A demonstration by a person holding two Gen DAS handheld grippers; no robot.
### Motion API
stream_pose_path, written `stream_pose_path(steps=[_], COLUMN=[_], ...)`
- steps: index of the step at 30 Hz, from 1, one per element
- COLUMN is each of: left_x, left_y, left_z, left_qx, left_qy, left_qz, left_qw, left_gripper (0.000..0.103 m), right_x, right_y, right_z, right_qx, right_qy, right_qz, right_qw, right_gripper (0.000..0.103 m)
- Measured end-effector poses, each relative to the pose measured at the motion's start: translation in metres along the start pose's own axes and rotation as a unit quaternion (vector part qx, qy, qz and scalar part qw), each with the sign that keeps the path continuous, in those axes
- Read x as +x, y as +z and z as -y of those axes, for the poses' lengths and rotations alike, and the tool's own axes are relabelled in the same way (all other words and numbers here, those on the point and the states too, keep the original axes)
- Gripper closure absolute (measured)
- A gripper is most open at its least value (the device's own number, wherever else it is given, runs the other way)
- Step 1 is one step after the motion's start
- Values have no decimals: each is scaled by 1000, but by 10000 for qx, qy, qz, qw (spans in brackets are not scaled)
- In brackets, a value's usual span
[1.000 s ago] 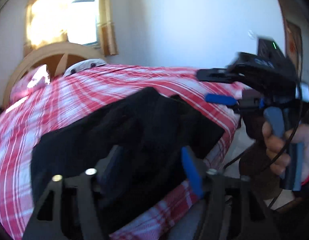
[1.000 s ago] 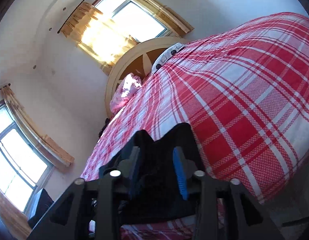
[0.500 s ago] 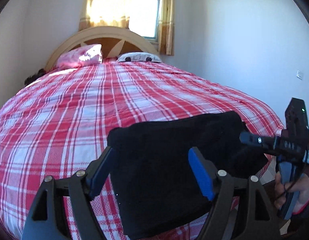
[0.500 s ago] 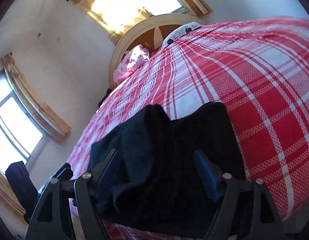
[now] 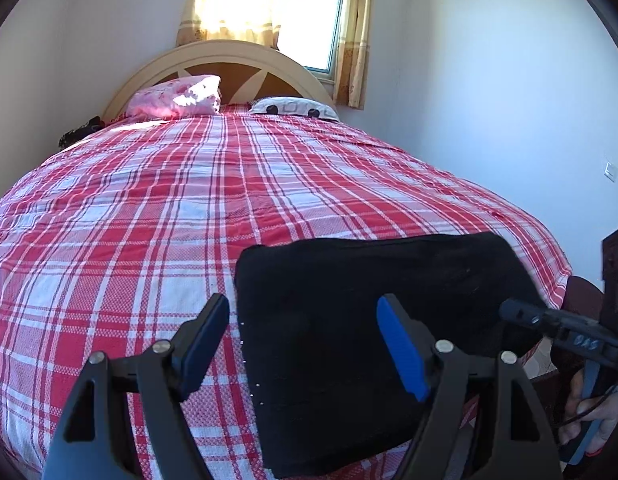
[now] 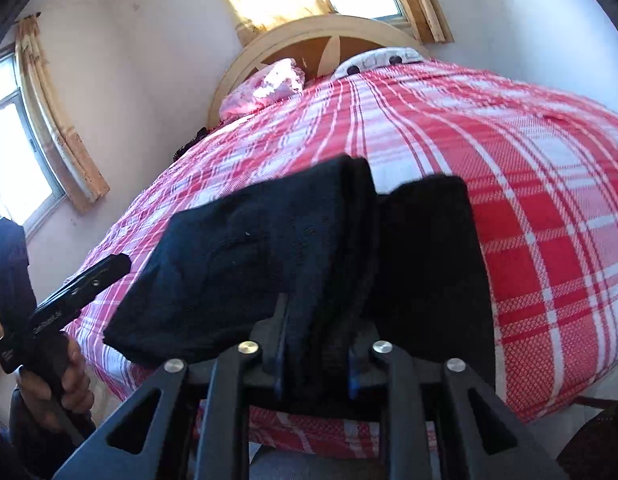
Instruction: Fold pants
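Note:
The black pants lie folded into a thick rectangle at the near right corner of the red plaid bed. My left gripper is open and empty, held just above the pants' near left edge. My right gripper is shut on the near edge of the folded pants, with black cloth pinched between its blue pads. The right gripper also shows at the right edge of the left wrist view. The left gripper shows at the left of the right wrist view.
A pink pillow and a white patterned pillow lie by the arched headboard. A curtained window is behind it. The bed's edge drops off close below the pants.
The left gripper has pulled back, levelled out and stayed open. The pants have settled into a flat folded rectangle. The right gripper opened half a second ago and has now shut on the pants' edge.

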State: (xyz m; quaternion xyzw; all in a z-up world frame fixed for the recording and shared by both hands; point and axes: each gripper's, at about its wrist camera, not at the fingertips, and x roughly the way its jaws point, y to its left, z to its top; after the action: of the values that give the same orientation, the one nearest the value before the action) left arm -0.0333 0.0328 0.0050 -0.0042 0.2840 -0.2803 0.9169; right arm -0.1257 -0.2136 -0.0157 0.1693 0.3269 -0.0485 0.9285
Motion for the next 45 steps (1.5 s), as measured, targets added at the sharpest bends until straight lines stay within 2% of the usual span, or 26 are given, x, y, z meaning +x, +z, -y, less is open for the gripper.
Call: stream_pose_path(steps=[2, 5, 8, 11, 13, 16, 18, 20, 21, 24, 27, 29, 31, 33, 34, 36, 40, 43, 45], left_x=[0, 0, 5, 10, 9, 5, 3, 3, 5, 14, 27, 40, 52, 50, 47, 40, 20, 17, 24], left_y=[2, 3, 1, -3, -3, 1, 4, 6, 6, 6, -1, -9, -19, -22, -21, -17, -6, 8, 19], left_z=[-1, 0, 4, 12, 18, 20, 20, 25, 30, 47, 60, 61, 56, 50, 47, 40, 23, 16, 16], left_qx=[-6, 4, 12, 121, 292, 402, 376, 434, 500, 661, 799, 909, 950, 866, 838, 800, 591, 361, 168], left_qy=[-7, -19, -68, -99, 4, 136, 73, 26, -8, -69, 18, 266, 406, 433, 458, 476, 752, 687, 500], left_qz=[33, 60, -18, -105, -95, -28, 27, 83, 95, 4, -209, -475, -692, -653, -654, -619, -265, -105, -161], left_qw=[10000, 10000, 10000, 9998, 9995, 9991, 9993, 9990, 9987, 9978, 9966, 9944, 9922, 9932, 9933, 9937, 9951, 9969, 9985], left_gripper=[24, 24, 24, 24, 24, 24, 22, 20, 20, 20, 20, 20, 15, 6, 5, 4, 4, 4, 4], right_x=[-15, -39, -40, -18, -16, -24, -45, -67, -72, -70, -47, -31, -8, -16, -15, -18, -55, -57, -51], right_y=[6, 14, 8, -13, -22, -19, -17, -14, -11, -3, -6, -16, -28, -34, -31, -28, -12, 2, 10], right_z=[-5, -7, 11, 37, 42, 50, 56, 41, 31, 2, -15, -15, -6, -5, -4, -4, 5, 7, 5], right_qx=[-113, -398, -230, 150, 151, 373, 671, 274, -42, -643, -873, -906, -791, -801, -768, -744, -348, -365, -498], right_qy=[52, -250, -490, -509, -457, -344, -564, -1138, -1248, -981, -663, -699, -829, -701, -676, -607, -383, -445, -474], right_qz=[284, 696, 592, 239, 439, 441, 766, 1182, 1253, 1163, 713, 375, -110, 119, 39, 75, 959, 1060, 1068], right_qw=[9995, 9965, 9968, 9983, 9979, 9977, 9932, 9861, 9842, 9863, 9914, 9927, 9934, 9942, 9947, 9954, 9940, 9927, 9919], right_gripper=[83, 83, 83, 81, 76, 69, 68, 68, 68, 70, 70, 70, 70, 70, 70, 70, 70, 70, 70])
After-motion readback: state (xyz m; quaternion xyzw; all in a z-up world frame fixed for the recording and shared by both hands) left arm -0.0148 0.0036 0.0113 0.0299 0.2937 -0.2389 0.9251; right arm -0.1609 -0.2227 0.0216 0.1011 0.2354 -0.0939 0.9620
